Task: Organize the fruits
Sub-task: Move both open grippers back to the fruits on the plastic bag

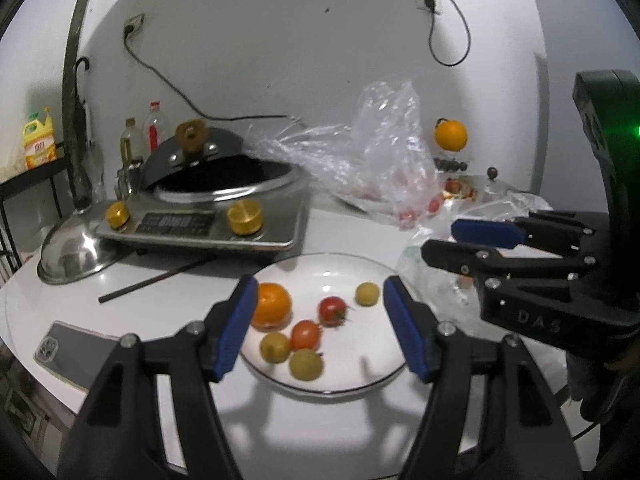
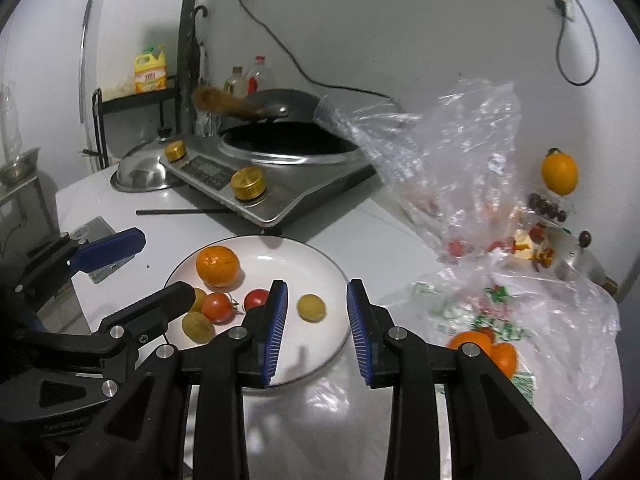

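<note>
A white plate (image 1: 352,368) sits on the white table and also shows in the right wrist view (image 2: 320,352). On it lie an orange (image 1: 271,305), two red tomatoes (image 1: 332,310), and three yellow-green small fruits (image 1: 367,293). My left gripper (image 1: 320,328) is open and empty, hovering over the plate's near side. My right gripper (image 2: 316,336) is open and empty above the plate's right part, just behind a yellow-green fruit (image 2: 312,307). Two oranges (image 2: 486,346) lie in a printed plastic bag (image 2: 520,312) to the right.
An induction cooker with a wok (image 1: 208,216) stands behind the plate, a steel lid (image 1: 74,252) beside it. A crumpled clear bag (image 1: 380,160) holds small red fruits. An orange (image 1: 451,135) sits at the back right. A phone (image 1: 68,356) and a chopstick (image 1: 156,280) lie at left.
</note>
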`<state>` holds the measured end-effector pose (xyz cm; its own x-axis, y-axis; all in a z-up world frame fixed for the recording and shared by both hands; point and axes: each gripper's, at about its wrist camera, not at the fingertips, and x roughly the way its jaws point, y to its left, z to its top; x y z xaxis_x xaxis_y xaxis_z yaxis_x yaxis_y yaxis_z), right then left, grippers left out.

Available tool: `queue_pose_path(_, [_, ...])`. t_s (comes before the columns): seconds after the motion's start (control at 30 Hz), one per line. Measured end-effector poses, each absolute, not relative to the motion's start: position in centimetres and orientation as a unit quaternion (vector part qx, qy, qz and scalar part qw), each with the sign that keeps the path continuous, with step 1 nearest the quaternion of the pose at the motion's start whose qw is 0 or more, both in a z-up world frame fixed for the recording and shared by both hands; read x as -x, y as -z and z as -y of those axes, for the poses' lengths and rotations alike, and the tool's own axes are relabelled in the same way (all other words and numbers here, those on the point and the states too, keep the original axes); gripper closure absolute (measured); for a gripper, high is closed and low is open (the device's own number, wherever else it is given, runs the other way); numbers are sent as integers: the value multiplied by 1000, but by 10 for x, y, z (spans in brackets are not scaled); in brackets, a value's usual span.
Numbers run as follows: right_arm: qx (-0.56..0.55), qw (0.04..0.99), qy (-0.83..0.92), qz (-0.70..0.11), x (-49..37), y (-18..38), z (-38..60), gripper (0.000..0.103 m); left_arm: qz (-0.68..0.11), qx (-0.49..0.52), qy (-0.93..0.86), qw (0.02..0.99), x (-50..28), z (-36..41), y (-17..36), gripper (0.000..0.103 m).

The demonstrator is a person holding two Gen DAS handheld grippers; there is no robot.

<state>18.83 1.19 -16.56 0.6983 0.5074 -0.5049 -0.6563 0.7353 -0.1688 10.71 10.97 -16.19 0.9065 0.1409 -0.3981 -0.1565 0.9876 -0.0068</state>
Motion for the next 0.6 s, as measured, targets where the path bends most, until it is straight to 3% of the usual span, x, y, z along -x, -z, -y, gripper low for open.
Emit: queue_pose_path(0.6, [141,928,-301,-168,-163,124,61,64,-172,-15,-55,984,-101,-49,123,36])
